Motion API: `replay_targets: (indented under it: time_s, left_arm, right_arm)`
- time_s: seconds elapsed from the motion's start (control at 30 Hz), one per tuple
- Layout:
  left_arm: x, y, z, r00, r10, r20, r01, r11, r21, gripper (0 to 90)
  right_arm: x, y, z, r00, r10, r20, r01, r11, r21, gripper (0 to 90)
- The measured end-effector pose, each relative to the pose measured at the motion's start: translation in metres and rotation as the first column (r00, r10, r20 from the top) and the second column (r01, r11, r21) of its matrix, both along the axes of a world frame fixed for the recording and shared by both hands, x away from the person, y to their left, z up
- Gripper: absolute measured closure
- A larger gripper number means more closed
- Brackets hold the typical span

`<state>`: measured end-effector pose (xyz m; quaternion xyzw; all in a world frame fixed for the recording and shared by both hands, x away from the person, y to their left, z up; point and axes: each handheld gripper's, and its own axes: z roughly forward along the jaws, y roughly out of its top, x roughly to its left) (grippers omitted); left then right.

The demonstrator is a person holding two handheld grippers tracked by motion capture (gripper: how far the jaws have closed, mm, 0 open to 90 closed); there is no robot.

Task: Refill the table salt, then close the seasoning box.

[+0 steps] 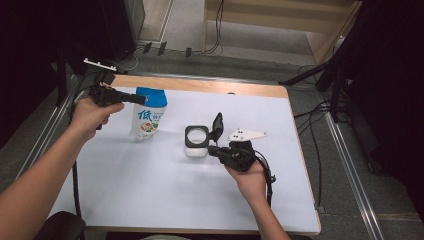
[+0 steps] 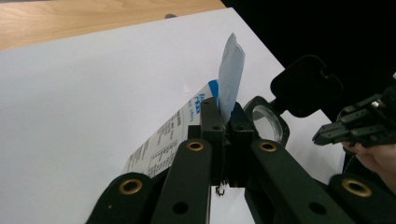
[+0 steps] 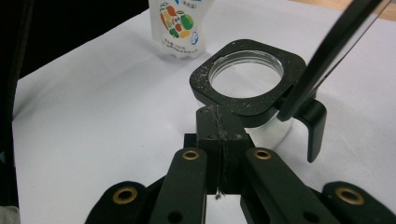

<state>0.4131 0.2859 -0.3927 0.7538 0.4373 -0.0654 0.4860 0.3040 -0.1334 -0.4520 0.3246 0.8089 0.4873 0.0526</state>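
Left tongs (image 2: 224, 123) pinch the soft pouch (image 1: 149, 116) by its top seal, far left on the tabletop (image 1: 125, 175); right tongs (image 3: 219, 128), pressed together, sit near the rigid open jar (image 1: 197, 141)

I see a white-and-blue pouch (image 1: 149, 116) standing upright at 10 o'clock on the table, top seal pinched. Clear jar (image 1: 197, 141), black square rim, lid flipped open, sits at centre.
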Motion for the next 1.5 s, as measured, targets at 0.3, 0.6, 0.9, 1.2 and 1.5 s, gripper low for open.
replay_targets:
  time_s: [0.3,0.6,0.9,1.2,1.5]
  left_arm:
    - [-0.014,0.021,-0.005,0.9998,0.016,0.012,-0.017,0.9994,0.029,89.4]
    - [-0.025,0.035,-0.01,0.9997,0.022,0.014,-0.023,0.9985,0.049,88.2]
    - [-0.03,0.035,-0.011,0.9995,0.018,0.027,-0.019,0.9981,0.058,84.2]
    - [-0.033,0.035,-0.013,0.9979,0.013,0.064,-0.018,0.9965,0.081,58.9]
    - [-0.042,0.033,-0.014,0.9914,-0.01,0.13,-0.003,0.9949,0.101,40.8]
  right_arm:
    - [0.003,-0.012,-0.003,0.9999,-0.009,-0.013,0.009,1.0,-0.026,89.8]
    - [0.01,-0.023,-0.006,0.9975,-0.039,-0.06,0.037,0.999,-0.028,90.0]
    - [0.015,-0.026,-0.006,0.9969,-0.045,-0.064,0.043,0.999,-0.033,90.0]
    - [0.022,-0.031,-0.006,0.9953,-0.071,-0.065,0.069,0.997,-0.035,90.0]
    - [0.027,-0.032,-0.007,0.9947,-0.082,-0.063,0.079,0.996,-0.044,90.0]
